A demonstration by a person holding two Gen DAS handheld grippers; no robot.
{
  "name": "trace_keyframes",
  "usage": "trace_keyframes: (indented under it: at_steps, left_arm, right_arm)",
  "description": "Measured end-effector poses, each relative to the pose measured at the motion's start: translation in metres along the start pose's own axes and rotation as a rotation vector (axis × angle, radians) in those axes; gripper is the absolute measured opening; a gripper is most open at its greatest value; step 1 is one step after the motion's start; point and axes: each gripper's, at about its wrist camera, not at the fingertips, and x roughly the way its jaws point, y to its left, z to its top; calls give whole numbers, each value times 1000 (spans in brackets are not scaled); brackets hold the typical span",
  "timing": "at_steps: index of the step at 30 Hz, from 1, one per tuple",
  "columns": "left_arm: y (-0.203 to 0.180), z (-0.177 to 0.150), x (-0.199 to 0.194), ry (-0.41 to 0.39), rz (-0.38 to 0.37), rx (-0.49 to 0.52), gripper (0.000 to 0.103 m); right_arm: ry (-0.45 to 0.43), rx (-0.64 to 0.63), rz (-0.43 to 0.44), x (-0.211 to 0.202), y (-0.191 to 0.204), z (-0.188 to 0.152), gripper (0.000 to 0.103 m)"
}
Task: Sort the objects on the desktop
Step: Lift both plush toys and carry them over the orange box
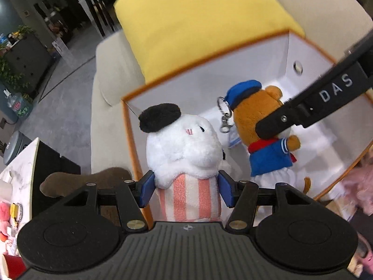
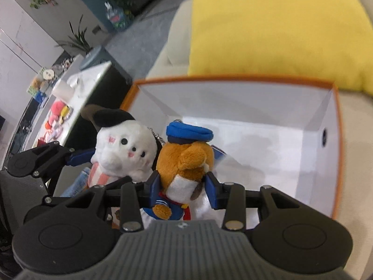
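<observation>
My left gripper (image 1: 186,187) is shut on a white plush with a black beret and pink striped body (image 1: 184,149), held at the near left edge of a white box with orange rim (image 1: 200,61). My right gripper (image 2: 183,187) is shut on a brown bear plush in a blue cap and sailor top (image 2: 186,161), held over the box's (image 2: 335,140) near left part. In the left wrist view the bear (image 1: 263,140) hangs inside the box with the right gripper's finger (image 1: 279,121) across it. The white plush (image 2: 126,149) shows left of the bear.
The box rests on a beige sofa (image 1: 109,74) against a yellow cushion (image 1: 198,23). A marble-topped table (image 2: 77,98) with pink toys (image 2: 57,110) stands to the left. A brown plush (image 1: 81,182) lies beside the box. Pink items (image 1: 359,186) sit at the right.
</observation>
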Motion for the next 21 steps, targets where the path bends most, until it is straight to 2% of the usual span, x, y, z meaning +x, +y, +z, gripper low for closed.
trace_keyframes:
  at_steps: [4,11,17,21]
  left_arm:
    - [-4,-2,14,71,3,24,67]
    - [10,-8,25,139,-57,-2,70]
    - [18,-15,24,134,-95,6,71]
    - [20,-11,7,94,-99,26,71]
  right_arm:
    - [53,13,28,20,-9,3,43]
    - [128,22,60,51,-1,6,43]
    - [160,18,35,62,-4,1,43]
    - [170,28,15,60,-7,2,43]
